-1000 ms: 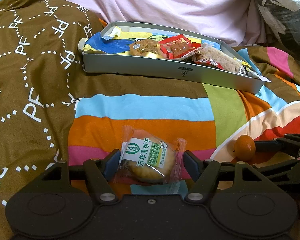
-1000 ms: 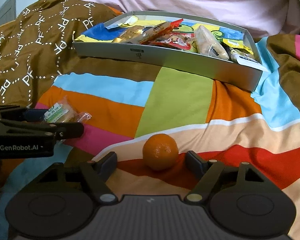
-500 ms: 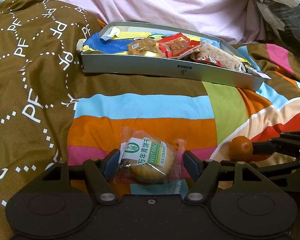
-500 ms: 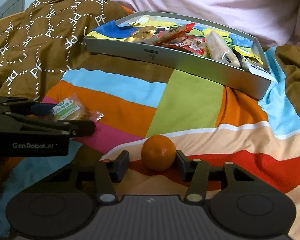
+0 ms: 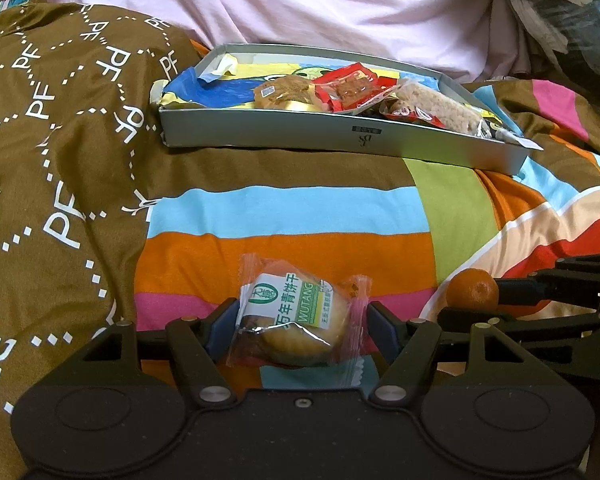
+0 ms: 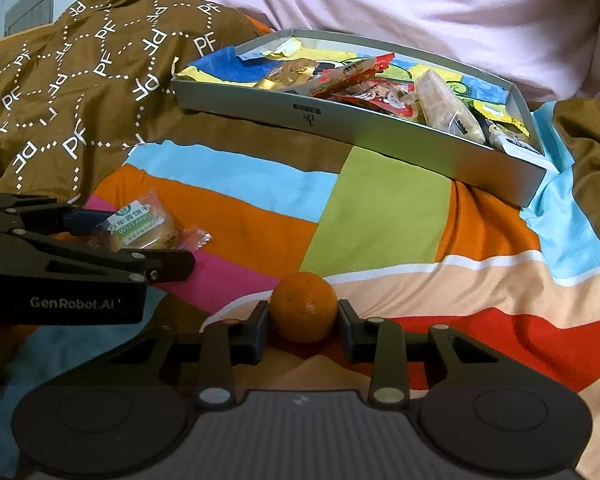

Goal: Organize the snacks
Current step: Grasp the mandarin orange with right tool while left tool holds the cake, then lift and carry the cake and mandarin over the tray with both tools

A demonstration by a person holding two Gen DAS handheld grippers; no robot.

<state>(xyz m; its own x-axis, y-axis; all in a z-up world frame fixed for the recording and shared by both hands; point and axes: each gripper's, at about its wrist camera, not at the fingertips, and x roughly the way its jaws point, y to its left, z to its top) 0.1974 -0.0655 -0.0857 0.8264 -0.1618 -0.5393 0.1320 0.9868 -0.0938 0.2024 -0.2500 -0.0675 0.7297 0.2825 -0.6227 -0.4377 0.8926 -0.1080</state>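
Observation:
My left gripper (image 5: 298, 326) is shut on a clear-wrapped biscuit with a green WUTANG label (image 5: 296, 320), just above the striped bedcover. It also shows in the right wrist view (image 6: 144, 228). My right gripper (image 6: 303, 330) is shut on a small orange (image 6: 303, 307), which also shows in the left wrist view (image 5: 472, 290). A grey cardboard box (image 5: 340, 138) holding several wrapped snacks sits farther back on the bed; it also shows in the right wrist view (image 6: 380, 132).
A brown quilt with white PF lettering (image 5: 60, 140) rises on the left. A pink sheet (image 5: 300, 4) lies behind the box. Dark bundled clothes (image 5: 560, 12) sit at the far right. The striped cover (image 5: 300, 216) lies between grippers and box.
My right gripper's fingers have closed in onto the orange. The left gripper stays shut on the biscuit, and both views have lifted slightly.

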